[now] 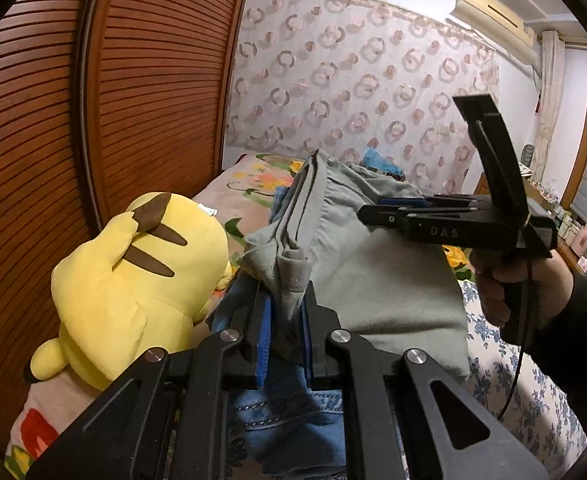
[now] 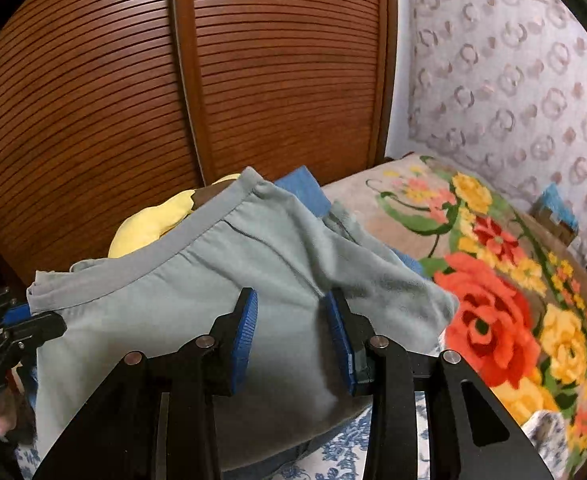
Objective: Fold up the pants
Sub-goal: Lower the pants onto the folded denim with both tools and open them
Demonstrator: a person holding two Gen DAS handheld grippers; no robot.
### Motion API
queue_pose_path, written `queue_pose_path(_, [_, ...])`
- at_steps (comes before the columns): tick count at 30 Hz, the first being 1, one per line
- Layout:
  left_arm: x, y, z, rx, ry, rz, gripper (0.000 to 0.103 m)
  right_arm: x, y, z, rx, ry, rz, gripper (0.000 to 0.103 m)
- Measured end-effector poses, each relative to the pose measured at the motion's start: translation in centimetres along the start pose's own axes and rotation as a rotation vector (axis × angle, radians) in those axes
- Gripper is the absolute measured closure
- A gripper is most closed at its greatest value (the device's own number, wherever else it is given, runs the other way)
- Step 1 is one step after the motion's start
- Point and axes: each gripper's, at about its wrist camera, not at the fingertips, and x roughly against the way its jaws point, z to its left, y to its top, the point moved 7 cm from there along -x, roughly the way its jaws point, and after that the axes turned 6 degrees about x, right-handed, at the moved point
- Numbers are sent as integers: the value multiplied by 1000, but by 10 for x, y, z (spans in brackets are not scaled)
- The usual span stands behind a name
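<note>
Grey-green pants (image 1: 377, 280) hang bunched in the air above a bed, waistband (image 2: 165, 256) uppermost. My left gripper (image 1: 285, 312) is shut on a gathered corner of the waistband; it also shows at the left edge of the right wrist view (image 2: 25, 320). My right gripper (image 2: 293, 320) has its blue pads (image 2: 245, 328) around a fold of the pants, and in the left wrist view (image 1: 377, 208) its fingers look closed on the cloth's far side.
A yellow plush toy (image 1: 133, 288) lies beside a brown slatted wardrobe door (image 1: 113, 100). Blue jeans (image 1: 293, 420) lie under the pants. A floral blanket (image 2: 493, 300) and a blue-flowered sheet (image 1: 525, 400) cover the bed. A patterned curtain (image 1: 373, 80) hangs behind.
</note>
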Motion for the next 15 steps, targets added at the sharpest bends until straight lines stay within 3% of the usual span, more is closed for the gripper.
queue_pose_path(7, [4,1,-3,-9,-2,5,90,-3,-7,-1,-2,1,-13,49])
queue_pose_path(9, [3,1,-3,-13,2,1,87,0,-5,3,1,-8,-14,40])
queue_pose_path(12, [5,1,-2,-17,11,-1,78,5,-5,11,2,-13,-19,31])
queue_pose_path(15, [9,2,3,-12,30,-18,57,11,-8,21,9,-16,-27,30])
